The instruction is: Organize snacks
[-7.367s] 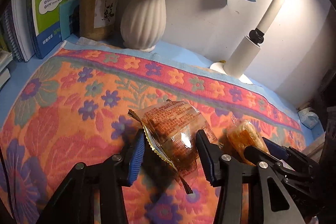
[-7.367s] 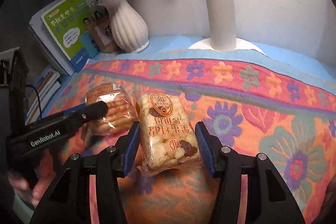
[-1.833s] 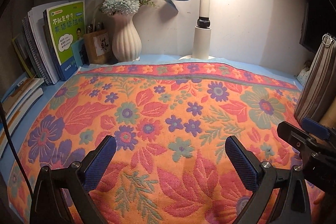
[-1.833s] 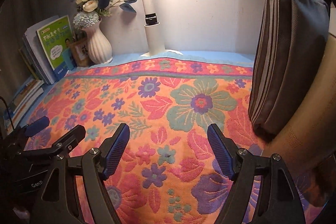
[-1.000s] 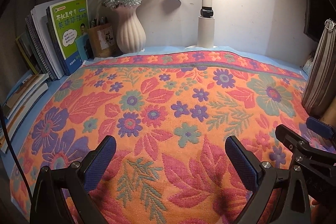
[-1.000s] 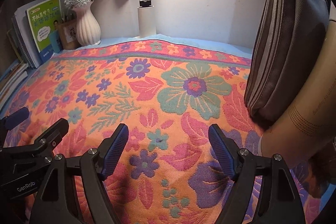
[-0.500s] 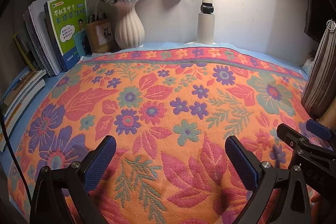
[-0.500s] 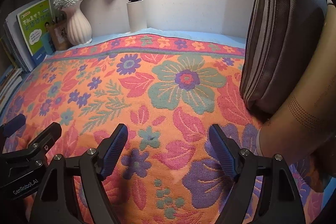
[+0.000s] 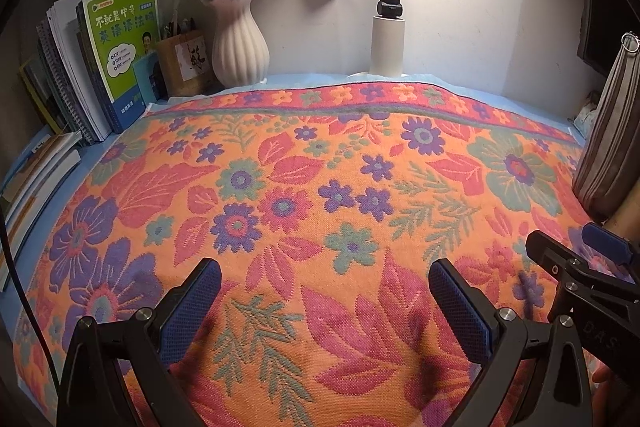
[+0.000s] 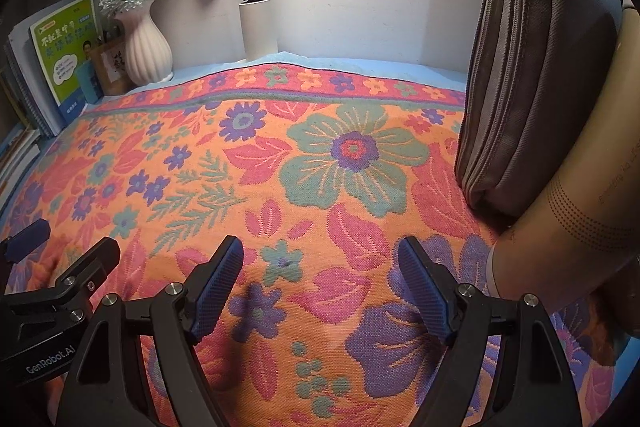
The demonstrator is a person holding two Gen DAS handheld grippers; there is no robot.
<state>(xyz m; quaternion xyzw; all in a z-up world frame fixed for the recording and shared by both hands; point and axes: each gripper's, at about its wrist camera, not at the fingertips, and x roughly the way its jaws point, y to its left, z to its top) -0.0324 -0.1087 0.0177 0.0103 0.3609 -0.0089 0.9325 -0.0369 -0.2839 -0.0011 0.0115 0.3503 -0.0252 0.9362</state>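
Observation:
No snack packet shows in either view now. My left gripper [image 9: 324, 291] hovers open over the flowered orange cloth [image 9: 320, 179], nothing between its blue pads. My right gripper [image 10: 322, 279] is open too, empty, above the same cloth [image 10: 320, 147]. Each gripper appears in the other's view: the right gripper's fingers [image 9: 576, 267] at the right edge, the left gripper's fingers [image 10: 60, 279] at the lower left. A grey zip pouch [image 10: 536, 67] stands upright at the right, leaning on a tan rounded object [image 10: 580, 195]; what they contain is hidden.
Along the back wall stand a white ribbed vase [image 9: 239, 43] with flowers, a white lamp post [image 9: 388, 39], a brown pen holder [image 9: 188, 65] and upright books [image 9: 120, 55]. More books [image 9: 36, 167] lie flat at the left edge. The grey pouch [image 9: 612, 131] borders the cloth's right side.
Earlier each gripper had a snack packet between its pads on the cloth; now both are empty and pulled back. Over the last second both views barely shift.

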